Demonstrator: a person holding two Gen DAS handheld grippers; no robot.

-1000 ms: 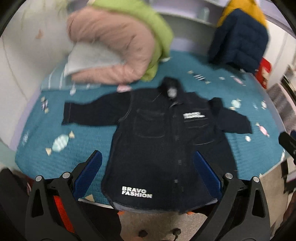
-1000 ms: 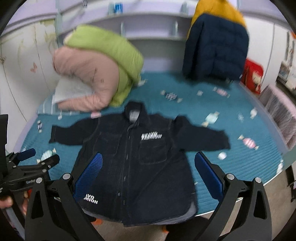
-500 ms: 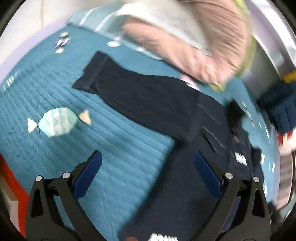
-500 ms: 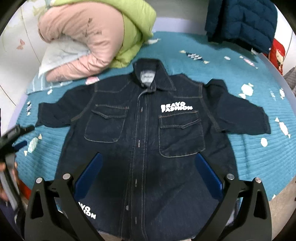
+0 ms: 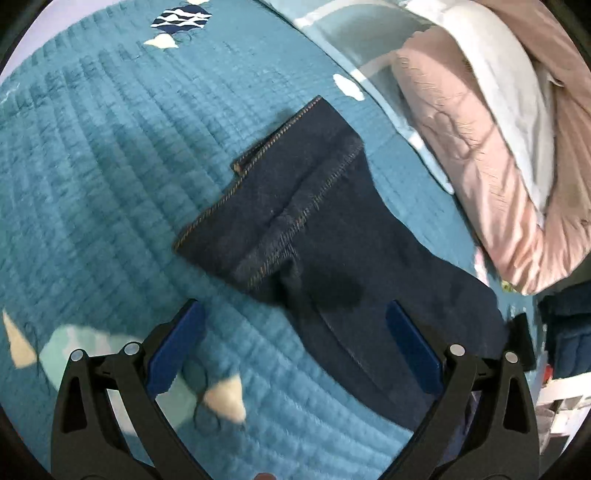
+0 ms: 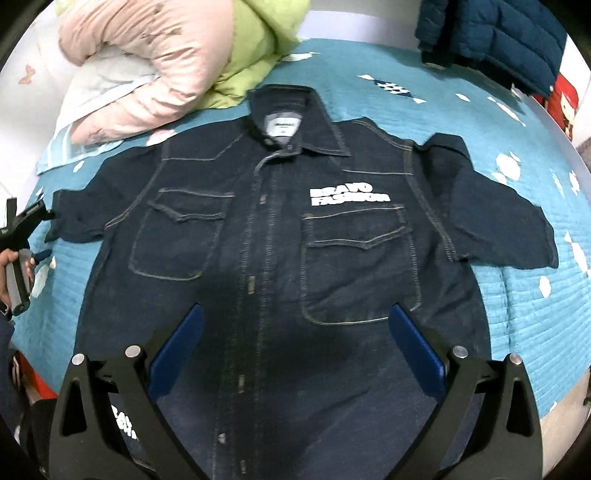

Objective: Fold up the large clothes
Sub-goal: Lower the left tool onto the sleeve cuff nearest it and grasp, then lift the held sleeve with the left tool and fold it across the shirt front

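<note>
A dark denim shirt [image 6: 280,236] with white "BRAVO FASHION" lettering lies flat, front up, on the teal bedspread [image 6: 517,314], sleeves spread. My right gripper [image 6: 295,350] is open and empty above the shirt's lower front. My left gripper [image 5: 295,350] is open and empty, hovering just short of the cuff of the shirt's sleeve [image 5: 295,206]. The left gripper also shows in the right wrist view [image 6: 26,221] at the sleeve's end, held by a hand.
A pink and green rolled duvet [image 6: 166,55] and pale pillow [image 5: 498,74] lie at the bed's head. A navy puffer jacket [image 6: 498,33] hangs at the back right. The bed's near edge [image 6: 554,406] drops to the floor.
Both grippers have moved closer to the bed. The left one has swung towards the sleeve cuff; the right one has come lower over the shirt front.
</note>
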